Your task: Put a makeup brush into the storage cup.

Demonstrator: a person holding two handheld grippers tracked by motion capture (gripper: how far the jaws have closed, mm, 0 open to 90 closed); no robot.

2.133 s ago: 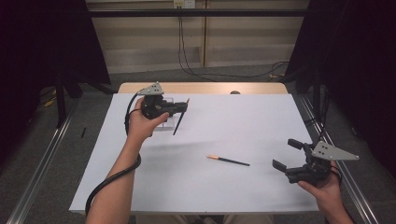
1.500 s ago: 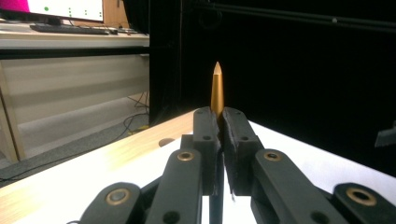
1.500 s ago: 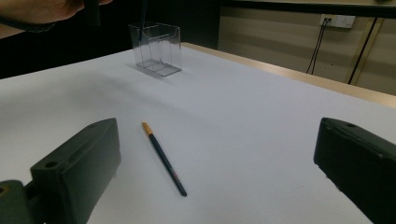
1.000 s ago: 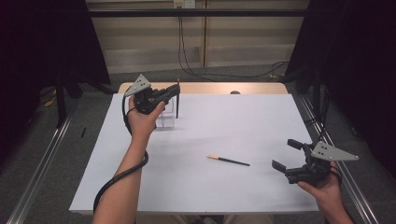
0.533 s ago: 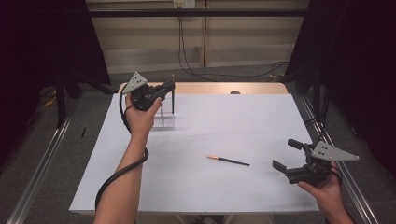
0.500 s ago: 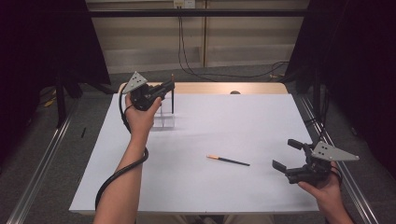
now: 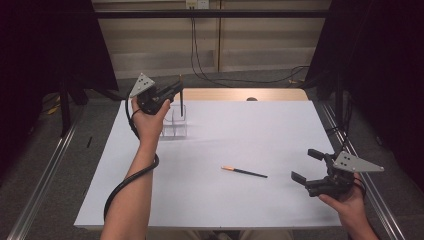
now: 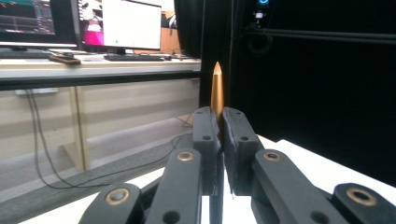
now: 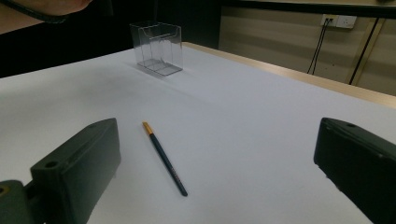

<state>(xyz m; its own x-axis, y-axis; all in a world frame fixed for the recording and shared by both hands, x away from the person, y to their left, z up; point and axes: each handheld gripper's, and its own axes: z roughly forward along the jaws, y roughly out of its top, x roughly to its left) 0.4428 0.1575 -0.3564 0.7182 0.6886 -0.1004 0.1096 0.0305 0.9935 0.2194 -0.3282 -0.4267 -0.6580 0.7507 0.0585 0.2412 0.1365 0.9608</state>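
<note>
High view — left tongs [image 7: 176,89] clamp a pencil [image 7: 181,102] upright above the clear holder [image 7: 175,125]; right tongs [image 7: 306,166] wide.

Clear glossy plastic holder [image 9: 156,47] is catching light. Table cover [image 7: 240,200] is looking matt white, paper-like. Lying pencil [image 9: 164,157] is showing dark smooth lacquer. Gripper jaws matt black plastic.

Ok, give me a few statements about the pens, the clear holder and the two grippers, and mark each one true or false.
1. The left gripper is shut on a pen. True.
2. That held pen lies flat on the table. False: it hangs upright above the clear holder.
3. The right gripper is open. True.
4. The right gripper holds the second pen. False: that pen lies on the white table, apart from it.
5. The clear holder is full of pens. False: it looks empty.
</note>
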